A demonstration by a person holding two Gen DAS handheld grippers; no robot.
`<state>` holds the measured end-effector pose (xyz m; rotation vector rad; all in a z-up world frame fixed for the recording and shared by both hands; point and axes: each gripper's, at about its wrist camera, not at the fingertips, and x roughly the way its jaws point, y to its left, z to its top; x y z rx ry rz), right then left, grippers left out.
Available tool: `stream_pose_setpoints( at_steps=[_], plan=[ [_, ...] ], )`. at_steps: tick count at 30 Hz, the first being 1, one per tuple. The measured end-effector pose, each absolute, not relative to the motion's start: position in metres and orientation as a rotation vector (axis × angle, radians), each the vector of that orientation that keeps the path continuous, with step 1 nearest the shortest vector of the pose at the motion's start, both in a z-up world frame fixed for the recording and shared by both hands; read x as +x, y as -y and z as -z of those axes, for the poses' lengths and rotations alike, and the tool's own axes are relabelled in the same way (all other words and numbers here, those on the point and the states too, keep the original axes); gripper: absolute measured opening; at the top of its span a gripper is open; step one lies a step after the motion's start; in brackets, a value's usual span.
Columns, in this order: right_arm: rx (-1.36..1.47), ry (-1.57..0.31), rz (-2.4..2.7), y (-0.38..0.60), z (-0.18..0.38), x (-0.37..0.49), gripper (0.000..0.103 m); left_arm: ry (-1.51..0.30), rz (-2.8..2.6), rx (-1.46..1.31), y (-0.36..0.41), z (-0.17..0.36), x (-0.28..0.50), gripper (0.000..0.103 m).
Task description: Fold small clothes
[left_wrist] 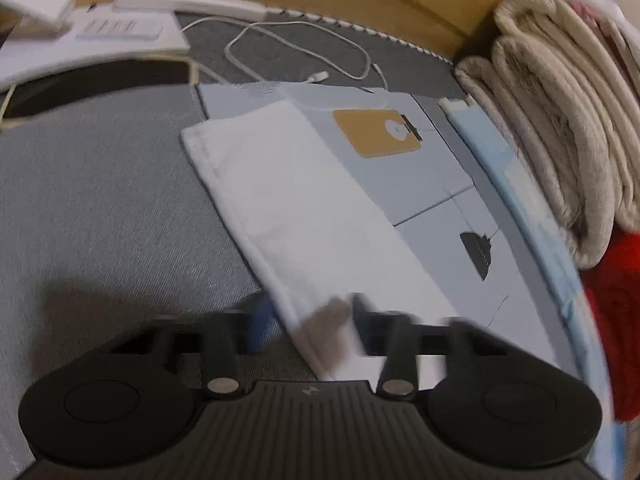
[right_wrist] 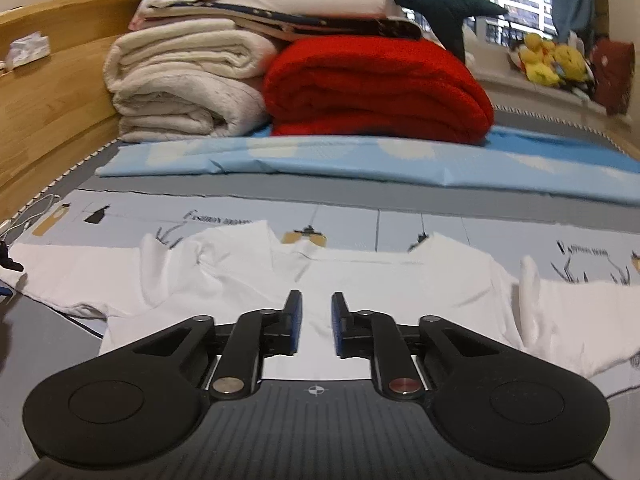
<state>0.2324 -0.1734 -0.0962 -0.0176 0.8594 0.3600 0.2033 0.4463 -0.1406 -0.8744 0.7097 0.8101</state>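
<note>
- The white shirt lies flat on the bed, both sleeves spread out to the sides; no fold is made, so nearly all the folding is left.
- The left tongs look pinched on the end of one sleeve, though blurred.
- The right tongs hang narrowly parted over the shirt's middle, gripping nothing.
</note>
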Motion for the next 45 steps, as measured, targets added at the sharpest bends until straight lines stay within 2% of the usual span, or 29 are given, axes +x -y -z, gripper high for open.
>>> stream_pose_setpoints(
  at_steps=[3,9,13,19,27,30,33,38,40,41,42,43,45],
  plan=[
    [-0.007,-0.883,-0.345,0.177,0.099,0.234,0.005,-0.683,-0.821,-0.807,-0.433,0.125,0.207,0.003],
    [0.047,-0.909,-0.31,0.189,0.093,0.232,0.005,-0.525,-0.636,-0.746,-0.363,0.057,0.206,0.003],
    [0.082,-0.937,-0.287,0.197,0.086,0.223,0.005,-0.491,-0.479,-0.703,-0.302,0.03,0.201,0.003],
    [0.125,-0.973,-0.258,0.203,0.076,0.2,0.005,-0.521,-0.348,-0.651,-0.23,0.021,0.196,0.003],
    [0.171,-0.981,-0.236,0.209,0.063,0.18,0.005,-0.537,-0.344,-0.757,-0.204,0.021,0.198,0.003],
    [0.163,-0.969,-0.215,0.219,0.07,0.182,0.005,-0.534,-0.317,-0.691,-0.187,0.021,0.212,0.003],
    [0.203,-1.045,-0.147,0.23,0.085,0.196,0.005,-0.546,-0.25,-0.696,-0.165,0.022,0.232,0.003],
    [0.272,-1.061,-0.128,0.232,0.095,0.216,0.005,-0.618,0.047,-0.567,-0.084,0.024,0.271,0.004],
    [0.269,-1.056,-0.116,0.231,0.097,0.225,0.005,-0.782,0.258,-0.591,-0.059,0.042,0.29,0.014],
    [0.277,-1.057,-0.105,0.233,0.099,0.23,0.005,-0.852,0.299,-0.595,-0.053,0.052,0.295,0.016],
    [0.288,-1.06,-0.093,0.236,0.1,0.235,0.006,-0.87,0.265,-0.587,-0.054,0.057,0.296,0.022],
    [0.296,-1.063,-0.081,0.239,0.102,0.24,0.006,-0.873,0.218,-0.585,-0.06,0.06,0.296,0.033],
    [0.309,-1.07,-0.069,0.243,0.106,0.248,0.006,-0.87,0.112,-0.613,-0.083,0.066,0.3,0.035]
  ],
)
